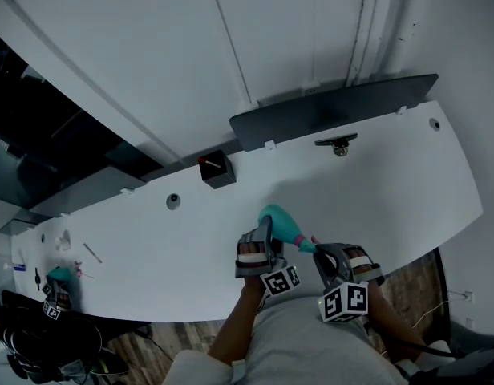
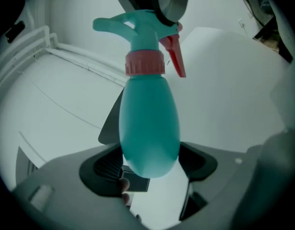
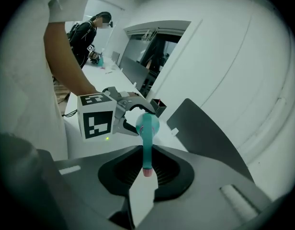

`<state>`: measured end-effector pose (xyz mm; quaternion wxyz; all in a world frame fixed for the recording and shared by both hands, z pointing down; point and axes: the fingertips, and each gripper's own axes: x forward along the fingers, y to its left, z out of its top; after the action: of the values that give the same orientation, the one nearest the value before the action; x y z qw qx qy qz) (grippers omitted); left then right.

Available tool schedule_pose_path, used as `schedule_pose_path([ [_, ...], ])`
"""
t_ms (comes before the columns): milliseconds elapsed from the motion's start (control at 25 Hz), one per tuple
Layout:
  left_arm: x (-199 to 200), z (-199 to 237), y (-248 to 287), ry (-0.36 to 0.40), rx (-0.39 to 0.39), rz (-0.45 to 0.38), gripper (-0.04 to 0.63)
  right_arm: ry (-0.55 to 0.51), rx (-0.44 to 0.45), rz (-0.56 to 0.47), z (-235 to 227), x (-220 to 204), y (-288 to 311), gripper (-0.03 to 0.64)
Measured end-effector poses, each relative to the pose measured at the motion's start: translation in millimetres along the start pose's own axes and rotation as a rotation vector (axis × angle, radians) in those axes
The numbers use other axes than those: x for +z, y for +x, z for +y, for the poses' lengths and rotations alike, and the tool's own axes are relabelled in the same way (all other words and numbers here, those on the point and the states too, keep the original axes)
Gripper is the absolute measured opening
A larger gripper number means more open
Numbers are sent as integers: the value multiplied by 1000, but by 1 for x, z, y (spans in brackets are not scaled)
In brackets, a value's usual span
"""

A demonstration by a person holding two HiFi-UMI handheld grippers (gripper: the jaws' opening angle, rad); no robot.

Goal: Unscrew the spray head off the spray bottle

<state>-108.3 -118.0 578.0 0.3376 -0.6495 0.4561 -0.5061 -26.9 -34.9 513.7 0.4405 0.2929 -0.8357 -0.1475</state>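
**Spray head (image 2: pixel 138 27), teal plastic, not yet off**

My left claw (image 2: pixel 150 166) clamps the rounded teal plastic spray bottle (image 2: pixel 149 123) by its base; beyond it, my right claw (image 3: pixel 147 169) pinches the head. Its pink ribbed collar (image 2: pixel 145 63) looks fully seated: all unscrewing remains.

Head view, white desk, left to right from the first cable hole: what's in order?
Cable hole → black box → spray bottle → desk clamp → second cable hole. Dark panel spans several, so omitted.
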Motion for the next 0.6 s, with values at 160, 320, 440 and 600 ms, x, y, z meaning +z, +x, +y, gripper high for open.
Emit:
schedule_pose_path([
  [160, 1, 2, 0, -21, -8, 2, 359, 49, 7, -19, 0, 2, 0, 61],
  [320, -2, -2, 0, -61, -36, 14, 359, 65, -5, -40, -1, 4, 1, 63],
  [440, -5, -5, 1, -127, -65, 35, 359, 236, 15, -132, -5, 13, -4, 88],
  [600, -11, 3, 6, -159, -49, 58, 359, 887, 184, -311, -19, 23, -19, 266],
])
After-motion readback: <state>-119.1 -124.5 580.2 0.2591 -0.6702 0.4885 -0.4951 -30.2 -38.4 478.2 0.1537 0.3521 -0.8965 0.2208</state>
